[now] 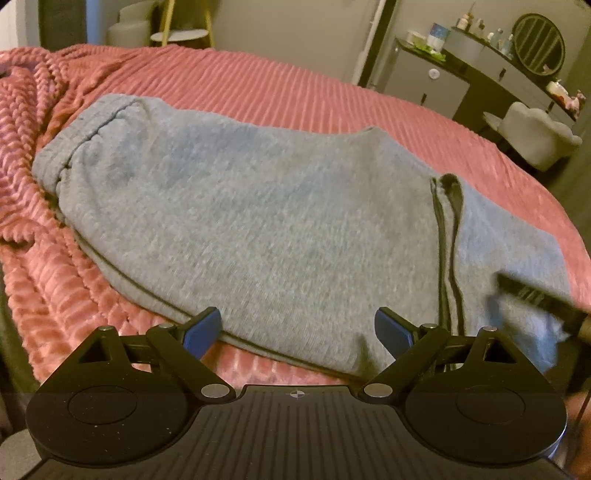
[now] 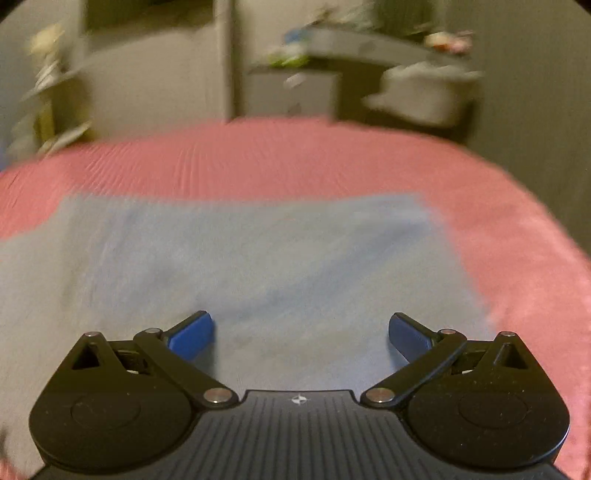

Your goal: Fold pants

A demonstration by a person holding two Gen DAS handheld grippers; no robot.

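Observation:
Grey sweatpants (image 1: 258, 221) lie folded on a pink ribbed bedspread (image 1: 295, 99), waistband at the far left and a dark double side stripe (image 1: 445, 258) near the right. My left gripper (image 1: 297, 332) hovers open over the pants' near hem, nothing between its blue pads. In the right wrist view, blurred by motion, the grey pants (image 2: 240, 266) fill the foreground. My right gripper (image 2: 301, 336) stands open above them, holding nothing. A dark blurred shape (image 1: 539, 299) at the right edge of the left wrist view crosses the pants; it looks like part of the other gripper.
The bedspread bunches into thick folds (image 1: 22, 122) at the left. Beyond the bed stand a dark dresser (image 1: 472, 70) with bottles and a round mirror, a pale padded chair (image 1: 535, 133), and a small round side table (image 1: 181, 35).

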